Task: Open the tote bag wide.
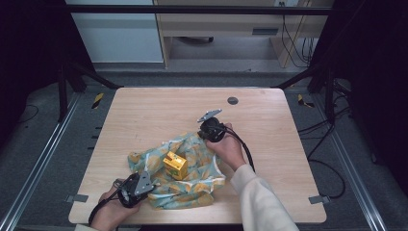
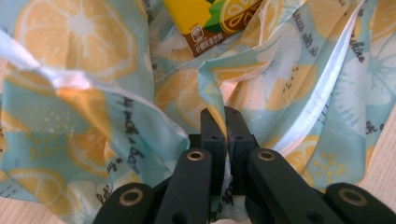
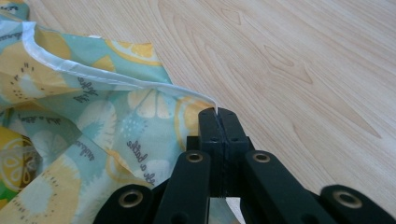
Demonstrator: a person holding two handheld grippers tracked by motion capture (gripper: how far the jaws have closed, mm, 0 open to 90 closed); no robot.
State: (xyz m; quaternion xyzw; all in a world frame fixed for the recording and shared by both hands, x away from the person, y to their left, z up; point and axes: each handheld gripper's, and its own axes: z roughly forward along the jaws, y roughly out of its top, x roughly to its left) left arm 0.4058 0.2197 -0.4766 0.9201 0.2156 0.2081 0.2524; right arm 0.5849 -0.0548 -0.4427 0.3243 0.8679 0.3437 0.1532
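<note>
Pale wood table (image 1: 144,110) under a black frame; bare floor and a cabinet beyond.

Nearest you, at the front edge: your left gripper (image 1: 136,185), jaws pressed together on a fold of the cloth (image 1: 192,168). In the left gripper view the pinch sits on a raised crease of cloth (image 2: 289,84), with the carton (image 2: 210,21) just beyond.

Mid-table: lemon-print cloth, rumpled, with the yellow carton (image 1: 175,165) standing on its middle.

Farther off: your right gripper (image 1: 207,129) at the cloth's far edge, jaws shut on the hem. The right gripper view shows the white-edged corner (image 3: 93,74) caught at the tips, bare wood (image 3: 303,70) past it.

Step in hand, as judged: wrapping the carton, both edges gripped and neither yet over it. Next move calls for lifting one held edge across the carton, keeping the pinch firm and the carton upright. A sharp tug could tip it.
</note>
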